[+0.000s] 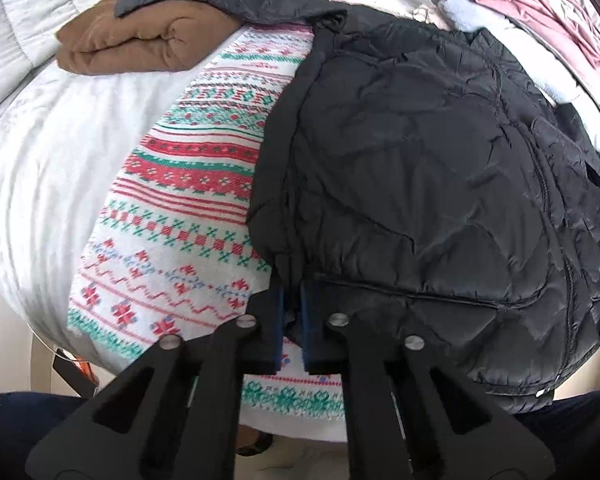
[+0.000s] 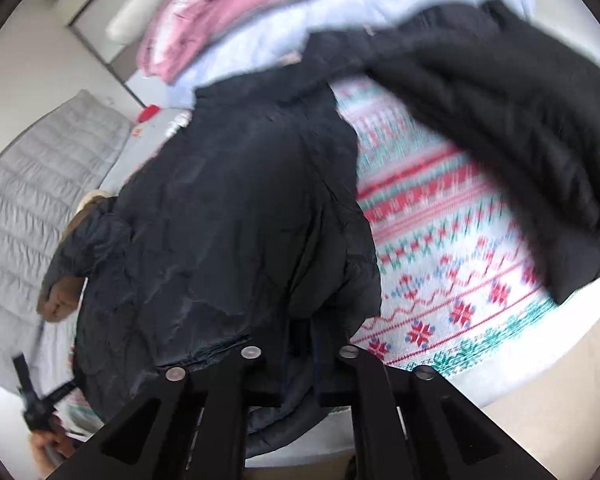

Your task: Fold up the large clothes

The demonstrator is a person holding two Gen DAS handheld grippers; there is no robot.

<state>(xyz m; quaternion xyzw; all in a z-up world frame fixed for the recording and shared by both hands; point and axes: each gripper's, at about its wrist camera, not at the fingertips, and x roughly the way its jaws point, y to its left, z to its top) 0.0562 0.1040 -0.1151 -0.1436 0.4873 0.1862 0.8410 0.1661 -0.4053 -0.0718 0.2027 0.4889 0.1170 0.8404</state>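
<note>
A black quilted puffer jacket lies on a patterned red, green and white blanket. My left gripper is shut on the jacket's near hem, with black fabric pinched between its blue pads. In the right wrist view the jacket fills the middle, folded over on itself, and a sleeve hangs lifted at the right, blurred. My right gripper is shut on the jacket's edge; its fingertips are hidden in the fabric.
A folded brown garment lies at the far left, partly under a black sleeve. Pink and pale blue clothes are piled at the back. A grey quilted cover lies to the left. The blanket's near edge is close.
</note>
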